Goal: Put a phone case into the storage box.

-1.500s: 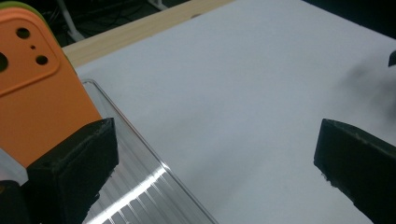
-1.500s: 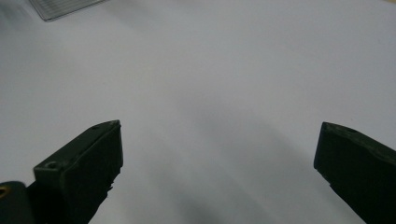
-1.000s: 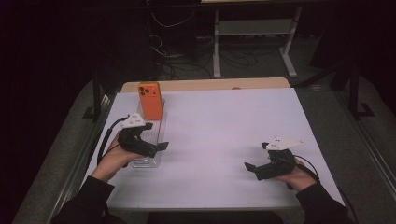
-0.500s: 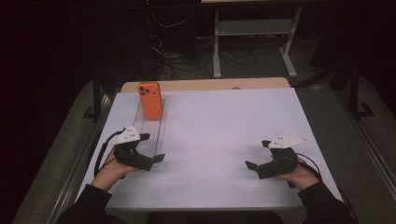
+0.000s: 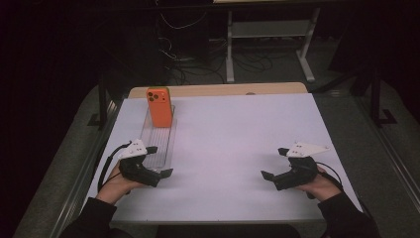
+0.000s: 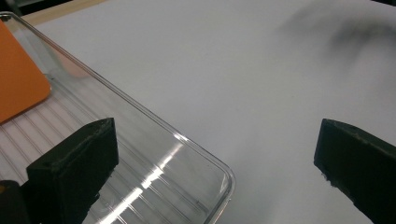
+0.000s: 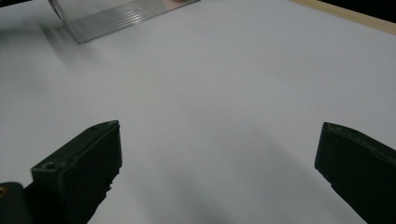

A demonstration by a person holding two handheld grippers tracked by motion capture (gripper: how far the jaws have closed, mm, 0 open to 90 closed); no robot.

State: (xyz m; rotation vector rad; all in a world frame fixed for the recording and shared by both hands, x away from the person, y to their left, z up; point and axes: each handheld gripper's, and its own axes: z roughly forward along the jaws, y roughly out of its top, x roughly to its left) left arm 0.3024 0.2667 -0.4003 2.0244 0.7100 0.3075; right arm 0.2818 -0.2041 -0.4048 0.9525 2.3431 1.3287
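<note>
We hold the left hand-held gripper (image 5: pixel 159 161) low near the surface's (image 5: pixel 237 144) near-left corner, its jaws spread wide and grasping nothing; in the left gripper view one jaw hangs over the near corner of a clear ribbed tray (image 6: pixel 140 163) and the other over bare white surface beside it. Our left hand (image 5: pixel 116 178) wraps the body, and a black cable (image 5: pixel 106 161) loops out toward the left edge. That clear ribbed tray (image 5: pixel 161 141) lies lengthwise along the left side of the surface, running from near our left hand-held gripper toward the far edge, and an orange phone (image 5: pixel 159 106) stands upright at its far end, camera lenses facing us; in the left gripper view the orange phone (image 6: pixel 18 79) shows at the left edge, inside the tray. The right hand-held gripper (image 5: pixel 275 163) sits near the near-right corner, held by our right hand (image 5: pixel 317 184), jaws likewise released and wide apart over bare surface, pointing toward the left side, well apart from the tray. In the right gripper view the tray's near end (image 7: pixel 116 14) shows far off at the top. A strip of wooden edge (image 5: pixel 218 90) runs along the far side.
</note>
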